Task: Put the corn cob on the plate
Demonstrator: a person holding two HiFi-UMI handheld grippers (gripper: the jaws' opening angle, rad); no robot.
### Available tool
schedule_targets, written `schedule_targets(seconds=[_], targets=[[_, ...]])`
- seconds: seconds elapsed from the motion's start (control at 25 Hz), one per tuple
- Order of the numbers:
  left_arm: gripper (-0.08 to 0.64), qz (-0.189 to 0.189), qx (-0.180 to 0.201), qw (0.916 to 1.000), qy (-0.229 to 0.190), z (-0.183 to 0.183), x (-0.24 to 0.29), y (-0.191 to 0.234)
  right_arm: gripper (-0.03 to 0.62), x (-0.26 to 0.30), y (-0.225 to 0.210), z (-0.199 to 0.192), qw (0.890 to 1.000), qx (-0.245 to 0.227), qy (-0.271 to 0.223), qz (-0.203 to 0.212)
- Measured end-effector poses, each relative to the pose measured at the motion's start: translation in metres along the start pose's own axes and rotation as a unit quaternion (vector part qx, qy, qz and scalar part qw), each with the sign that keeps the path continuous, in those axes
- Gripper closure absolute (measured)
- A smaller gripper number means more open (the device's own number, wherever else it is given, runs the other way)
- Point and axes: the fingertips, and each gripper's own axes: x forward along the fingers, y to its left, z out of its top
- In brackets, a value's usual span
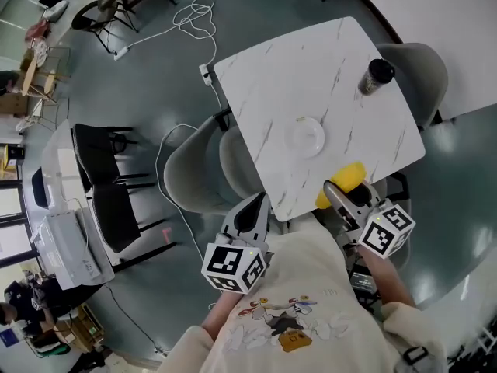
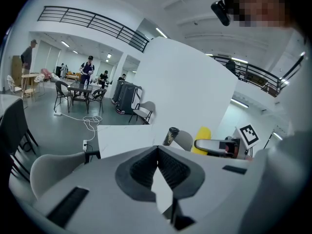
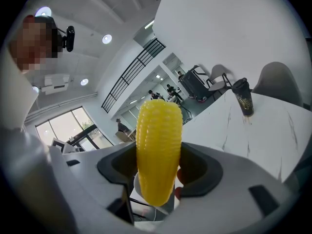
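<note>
Right gripper view: right gripper (image 3: 158, 168) jaws clamped on corn cob (image 3: 157, 140); left gripper (image 2: 157, 165) jaws together, empty. Centre over plate (image 1: 304, 137), lower, release low.

Head camera is looking steeply down on the bench (image 1: 311, 76) from well above. The camera on the left claw (image 2: 157, 149) is skimming level across it. The one on the right claw (image 3: 158, 150) is angling upward, close in. All three are catching the dark cup (image 1: 377, 76).
</note>
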Motion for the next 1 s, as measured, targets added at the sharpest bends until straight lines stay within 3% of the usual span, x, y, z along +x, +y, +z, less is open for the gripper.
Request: schedule_targets(seconds=[0.56, 0.76, 1.0], targets=[[0.554, -0.011, -0.007, 0.9998, 0.014, 0.003, 0.032, 0.011, 0.337, 0.025, -0.02, 0.001, 0.999, -0.011, 0.021, -0.027], [0.554, -0.008, -0.017, 0.9997, 0.014, 0.004, 0.053, 0.021, 0.337, 0.043, -0.035, 0.006, 0.999, 0.007, 0.022, -0.042], [0.554, -0.012, -0.028, 0.9993, 0.023, -0.005, 0.076, 0.038, 0.337, 0.073, -0.048, 0.001, 0.997, -0.024, 0.047, -0.052]])
